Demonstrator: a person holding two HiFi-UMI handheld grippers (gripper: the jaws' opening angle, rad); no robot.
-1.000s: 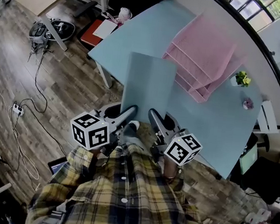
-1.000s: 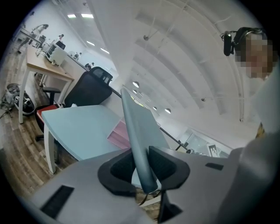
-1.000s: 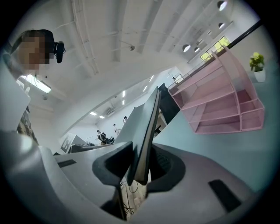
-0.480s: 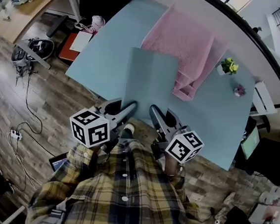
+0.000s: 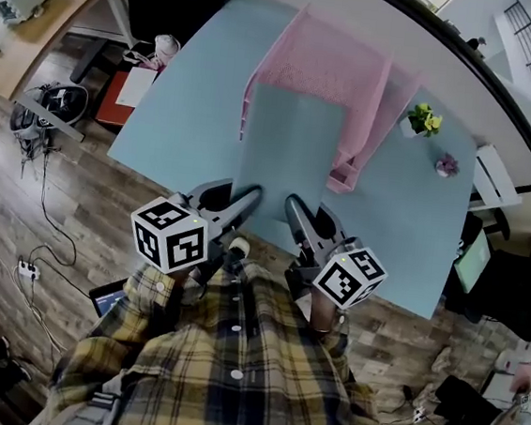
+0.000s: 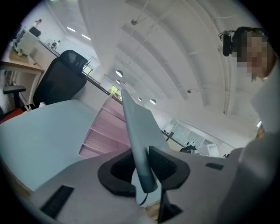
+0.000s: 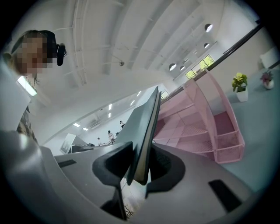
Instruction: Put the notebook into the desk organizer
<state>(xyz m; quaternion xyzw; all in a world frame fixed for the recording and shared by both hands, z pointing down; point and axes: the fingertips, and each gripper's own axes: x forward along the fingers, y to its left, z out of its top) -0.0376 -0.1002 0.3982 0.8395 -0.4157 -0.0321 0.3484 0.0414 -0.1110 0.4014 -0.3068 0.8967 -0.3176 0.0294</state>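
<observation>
— So, what's different from a second ago?

— The pink desk organizer (image 5: 334, 58) sat off at about two o'clock from the notebook (image 5: 288, 153) then. Now it stands straight at twelve, and from overhead the notebook's far edge overlaps the organizer's front.

— Meaning what for the job?

— I'd say the carry is nearly done and the thing is lined up. What's left is feeding it into a tier and letting go. It isn't in yet; it hangs over the table (image 5: 183, 104), roughly level.

— And the grip?

— No change there. The left gripper (image 5: 248, 198) and the right gripper (image 5: 294, 208) sit side by side at the notebook's six o'clock edge, both clenched on it. Looking along either pair of jaws, the cover runs edge-on between the pads, pinched tight.

— Count it all for me.

— One notebook, one organizer, two grippers, one pale blue table. Two small pots stand at two o'clock from the notebook: a yellow potted plant (image 5: 419, 119) and, just beyond it, a purple potted plant (image 5: 447, 165). The organizer's tiers I can't count cleanly from here.
</observation>
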